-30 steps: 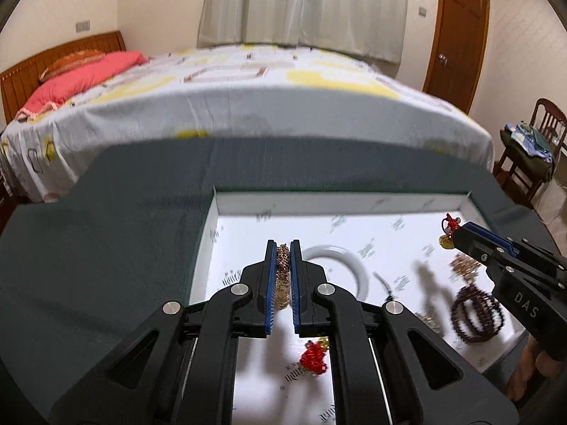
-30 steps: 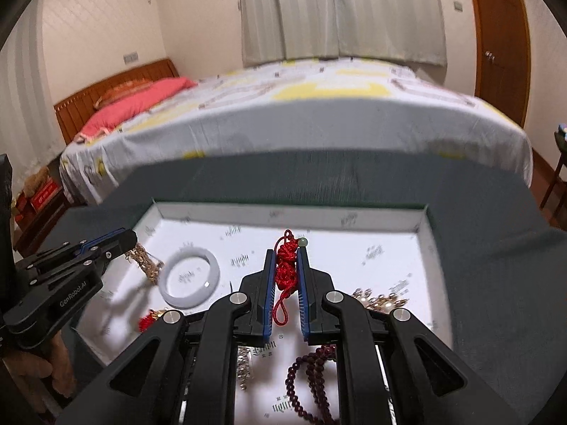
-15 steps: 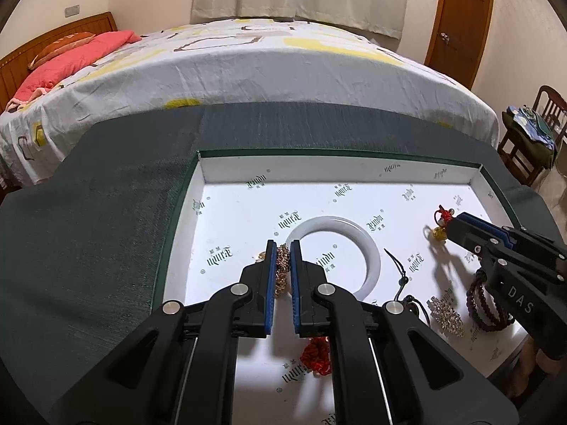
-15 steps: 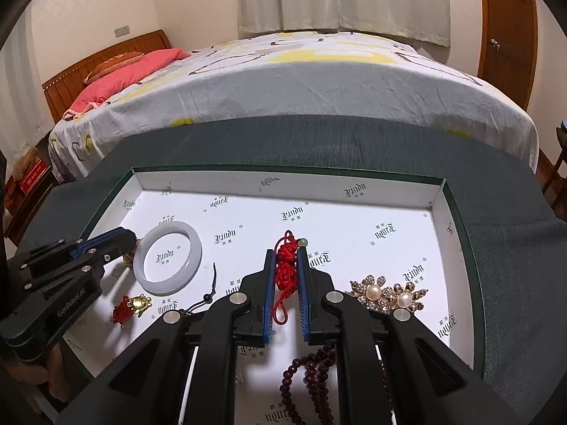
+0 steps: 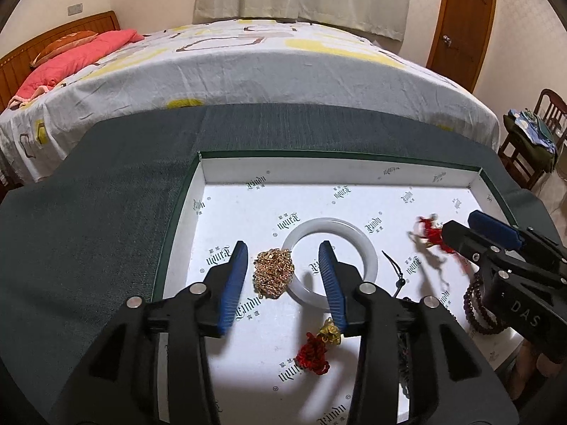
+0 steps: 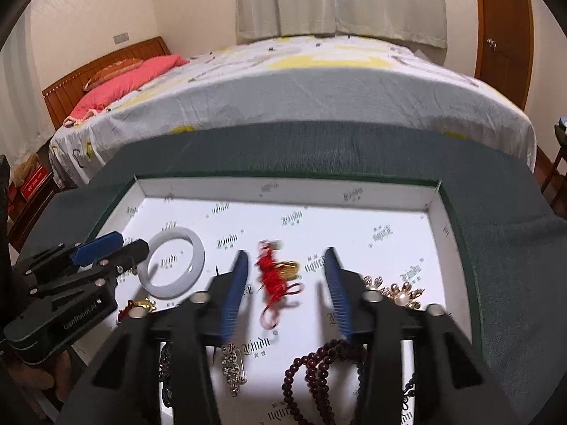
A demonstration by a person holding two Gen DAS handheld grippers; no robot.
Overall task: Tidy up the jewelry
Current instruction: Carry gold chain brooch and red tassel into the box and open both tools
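Jaws just opening on both: left hand-held gripper (image 5: 283, 269) wide around gold chain (image 5: 273, 273), right hand-held gripper (image 6: 285, 285) wide around red knot charm (image 6: 274, 276); neither gripped, both in tray (image 5: 319, 171).

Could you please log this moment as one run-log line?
left gripper: just opened, gold chain pile released | right gripper: just opened, red knotted charm released | white tray

Warm indoor light, bright on the white printed tray floor (image 5: 248, 372); fisheye-bent, dark corners; right view motion-blurred.
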